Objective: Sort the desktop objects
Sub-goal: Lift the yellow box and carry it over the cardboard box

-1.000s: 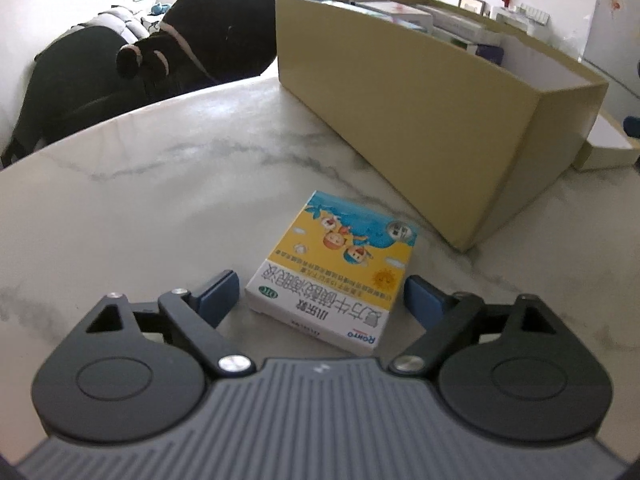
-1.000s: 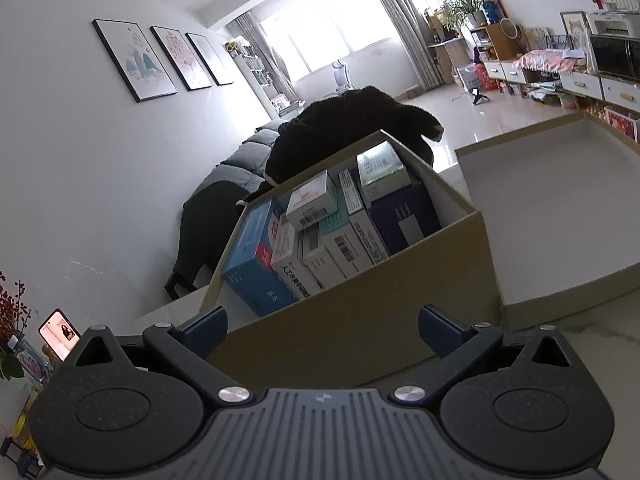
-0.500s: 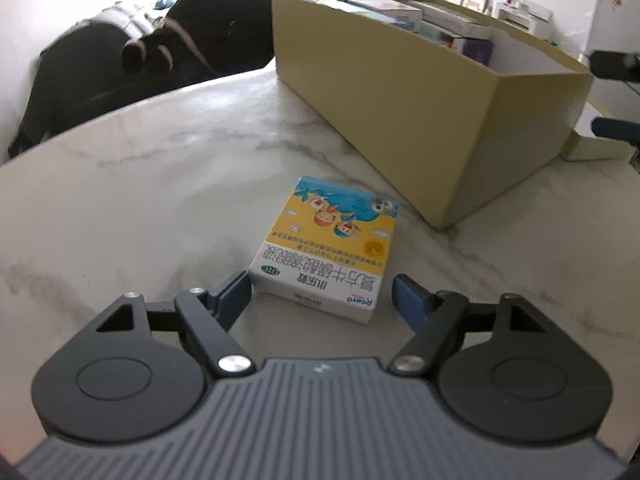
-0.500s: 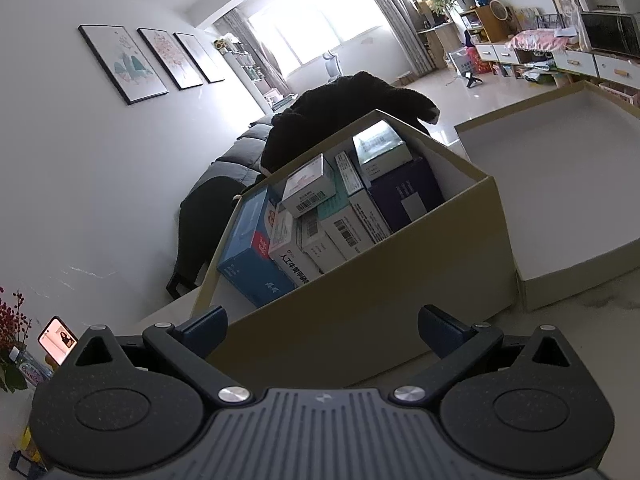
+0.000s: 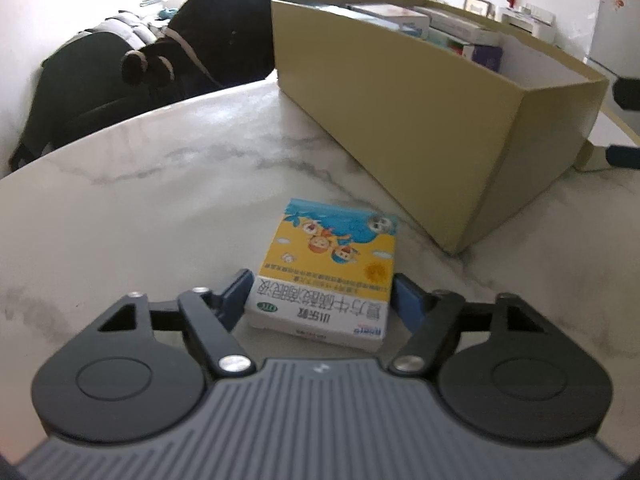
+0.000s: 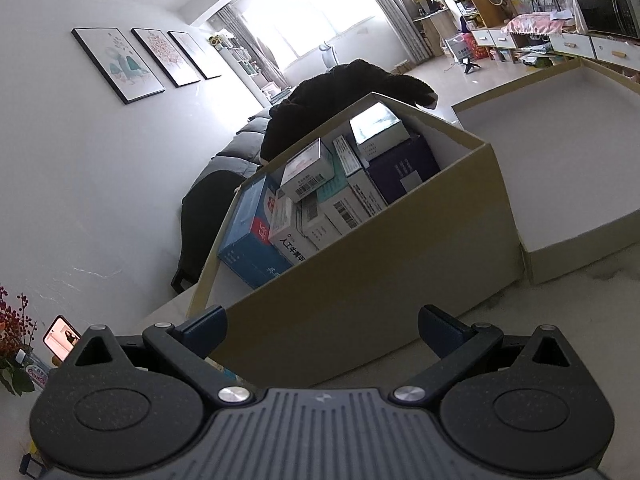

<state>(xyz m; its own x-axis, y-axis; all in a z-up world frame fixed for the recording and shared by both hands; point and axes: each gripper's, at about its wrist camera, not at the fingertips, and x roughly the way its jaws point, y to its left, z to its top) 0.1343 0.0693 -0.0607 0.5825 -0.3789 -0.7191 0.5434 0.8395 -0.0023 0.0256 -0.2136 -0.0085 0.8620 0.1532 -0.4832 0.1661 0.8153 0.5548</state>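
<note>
Left wrist view: marble worktop point(image 5: 168, 208), then cardboard box point(image 5: 420, 120) of cartons, then a small medicine box point(image 5: 332, 264) lying flat beside it. Left tool point(image 5: 322, 300) has been closing, pads touching its sides. Right tool point(image 6: 322, 330) gapes, empty.

Left gripper point(image 5: 322, 294): grey ribbed housing with a small pale mark at its front edge, two black round-ended side plates with embossed discs and triangular cut-outs, black link arms on silver rivets, dark blue finger pads point(image 5: 236, 294). Right gripper point(image 6: 322, 330): identical build, speckled black plates.
</note>
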